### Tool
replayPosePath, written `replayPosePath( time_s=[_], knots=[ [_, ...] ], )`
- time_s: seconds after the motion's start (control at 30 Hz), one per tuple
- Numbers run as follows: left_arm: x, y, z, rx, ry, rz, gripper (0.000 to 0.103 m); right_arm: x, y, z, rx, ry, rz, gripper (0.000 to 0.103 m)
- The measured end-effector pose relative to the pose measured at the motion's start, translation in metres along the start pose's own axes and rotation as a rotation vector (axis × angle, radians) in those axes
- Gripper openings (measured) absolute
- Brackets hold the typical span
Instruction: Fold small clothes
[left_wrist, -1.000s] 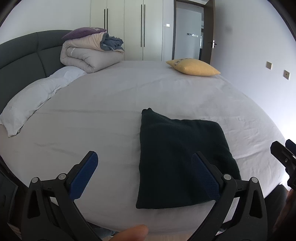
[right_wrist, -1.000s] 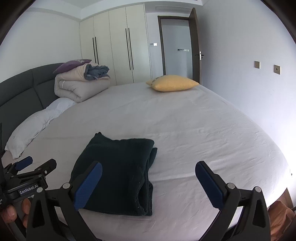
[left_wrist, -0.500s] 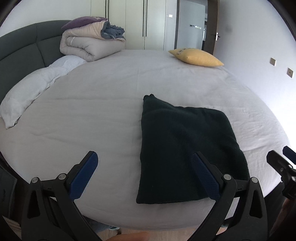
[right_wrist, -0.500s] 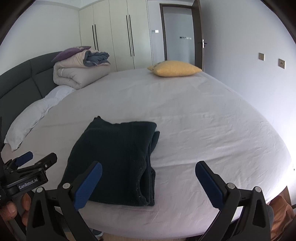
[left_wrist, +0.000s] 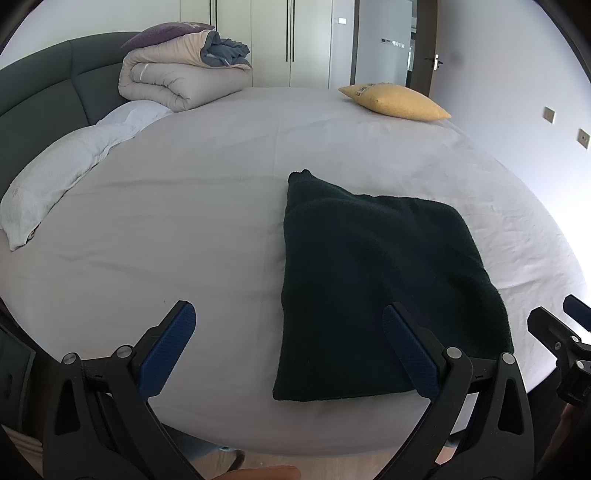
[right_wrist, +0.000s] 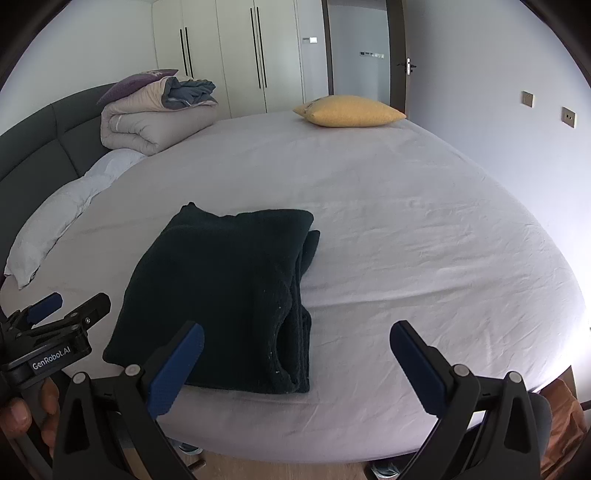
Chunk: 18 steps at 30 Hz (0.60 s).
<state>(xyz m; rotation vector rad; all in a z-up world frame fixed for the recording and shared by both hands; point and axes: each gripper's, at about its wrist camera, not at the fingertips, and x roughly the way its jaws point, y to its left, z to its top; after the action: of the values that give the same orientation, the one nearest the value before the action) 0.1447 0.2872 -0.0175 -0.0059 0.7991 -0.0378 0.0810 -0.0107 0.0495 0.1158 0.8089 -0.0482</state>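
At the far left, a dark padded headboard (left_wrist: 40, 99) curves behind a white pillow (left_wrist: 55, 177), and a rolled beige duvet (left_wrist: 177, 83) sits beside it with a purple cushion (left_wrist: 166, 29) on top. The left gripper (left_wrist: 288, 350) hangs over the near edge of the bed (left_wrist: 184, 229), its blue-padded fingers (left_wrist: 166, 347) spread wide apart and holding nothing. Just right of it lies the dark sweater (left_wrist: 373, 280), folded into a neat rectangle, flat on the pale sheet close to the bed's near edge; its stacked layers show along the right side in the right wrist view (right_wrist: 229, 295). The right gripper (right_wrist: 295, 365) hovers above the sweater's near right corner, fingers likewise wide apart and empty. A yellow pillow (left_wrist: 395, 101) rests at the far right of the bed, in front of an open door (right_wrist: 399, 55).
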Motion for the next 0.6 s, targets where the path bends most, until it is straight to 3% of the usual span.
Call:
replayPosePath(
  time_s=[0.6],
  knots=[
    [0.0065, -0.0027, -0.0047, -0.001, 0.010, 0.007, 0.103, 0.0040, -0.0003, -0.0006, -0.004, 0.011, 0.002, 0.103]
  ],
)
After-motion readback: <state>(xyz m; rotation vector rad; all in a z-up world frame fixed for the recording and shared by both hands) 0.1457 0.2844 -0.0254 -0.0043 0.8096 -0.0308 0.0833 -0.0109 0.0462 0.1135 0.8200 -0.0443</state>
